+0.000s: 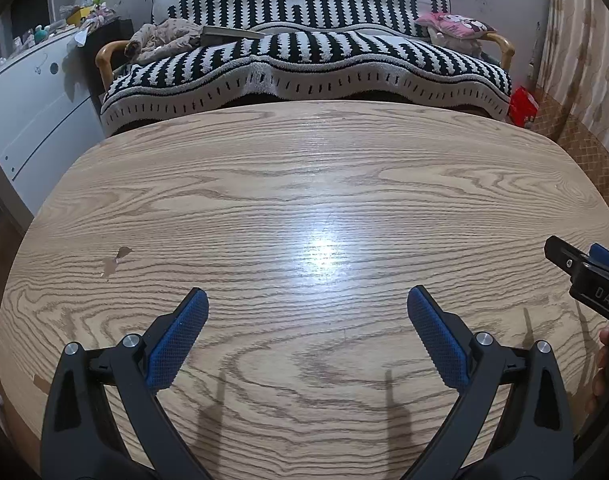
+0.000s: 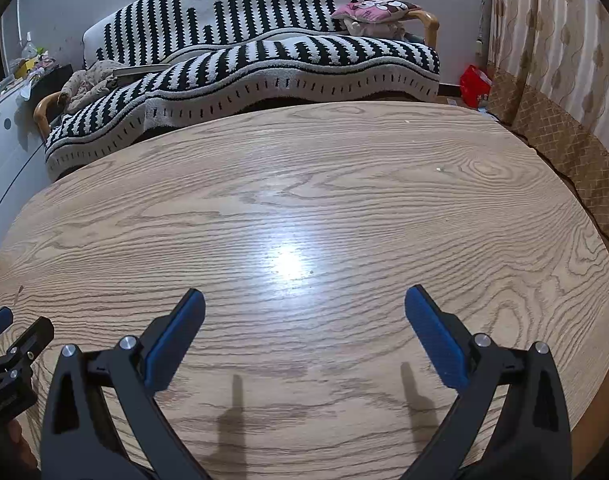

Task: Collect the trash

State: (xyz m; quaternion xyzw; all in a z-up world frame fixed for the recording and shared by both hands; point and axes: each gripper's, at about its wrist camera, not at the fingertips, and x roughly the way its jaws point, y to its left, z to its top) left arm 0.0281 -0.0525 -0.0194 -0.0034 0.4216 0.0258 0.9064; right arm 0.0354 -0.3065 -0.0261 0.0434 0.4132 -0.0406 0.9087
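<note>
My left gripper (image 1: 307,300) is open and empty, held just above the near part of a wooden table (image 1: 304,184). My right gripper (image 2: 304,300) is also open and empty above the same table (image 2: 304,184). The right gripper's tip shows at the right edge of the left wrist view (image 1: 584,268), and the left gripper's tip at the left edge of the right wrist view (image 2: 12,340). I see no piece of trash on the tabletop in either view. A small brown chipped mark (image 1: 114,262) sits on the wood at the left.
A sofa with a black and white striped cover (image 1: 304,52) stands behind the table. A pink cushion (image 1: 456,26) lies on its right arm. A red bag (image 1: 524,106) sits on the floor at the right by the curtain (image 1: 580,60). A white cabinet (image 1: 28,108) stands at the left.
</note>
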